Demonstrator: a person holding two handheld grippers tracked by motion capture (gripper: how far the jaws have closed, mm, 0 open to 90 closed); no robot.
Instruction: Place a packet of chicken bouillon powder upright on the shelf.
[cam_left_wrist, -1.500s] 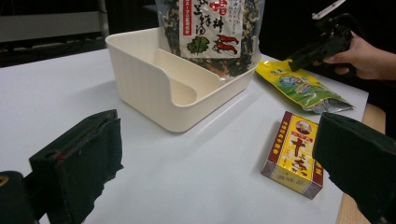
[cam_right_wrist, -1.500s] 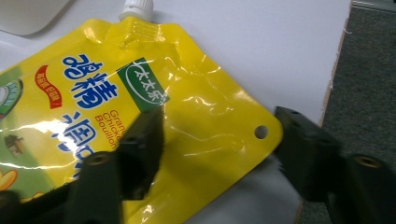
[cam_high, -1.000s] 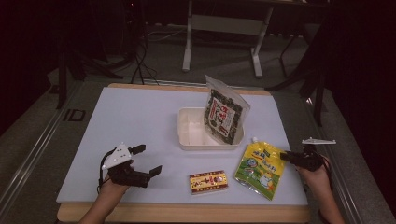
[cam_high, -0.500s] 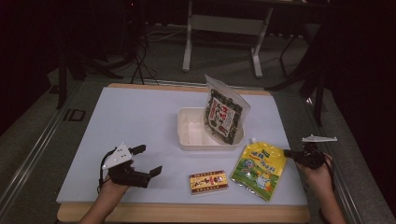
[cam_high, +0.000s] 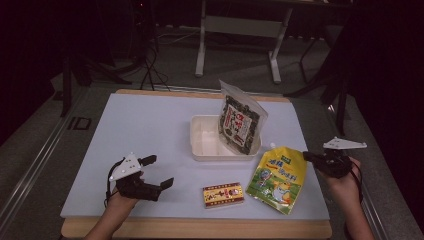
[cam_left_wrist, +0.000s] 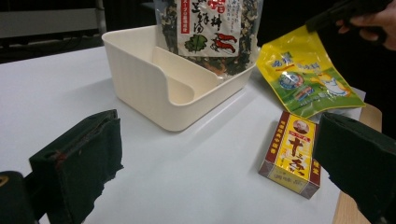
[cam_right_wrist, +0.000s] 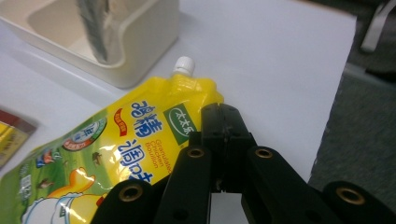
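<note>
The yellow spouted pouch (cam_high: 278, 177) is seen lying flat on the white table (cam_high: 150, 130), near its right edge, with its white cap pointed toward the cream tray (cam_high: 202, 145) just behind it; in the right gripper view the pouch (cam_right_wrist: 107, 154) is spread directly under the jaws, its cap close to the tray's rounded corner. The right gripper (cam_high: 309, 157) is held just beside the pouch's right edge, above the table's margin, and its jaws are pressed together with nothing between them; they have just been closing, and in the right gripper view (cam_right_wrist: 222, 123) the two black pads are seen meeting over the pouch's upper corner without clamping it. A red and yellow box (cam_high: 223, 194) is laid flat just left of the pouch, near the front edge. A bag of dried seaweed (cam_high: 240, 123) is stood leaning in the right part of the tray, its top rising above the tray's wall. Well to the left, the left gripper (cam_high: 159, 171) is rested low over the table, its jaws spread wide apart and empty; in the left gripper view the box (cam_left_wrist: 292, 156) is seen just beside the jaw at the right.
</note>
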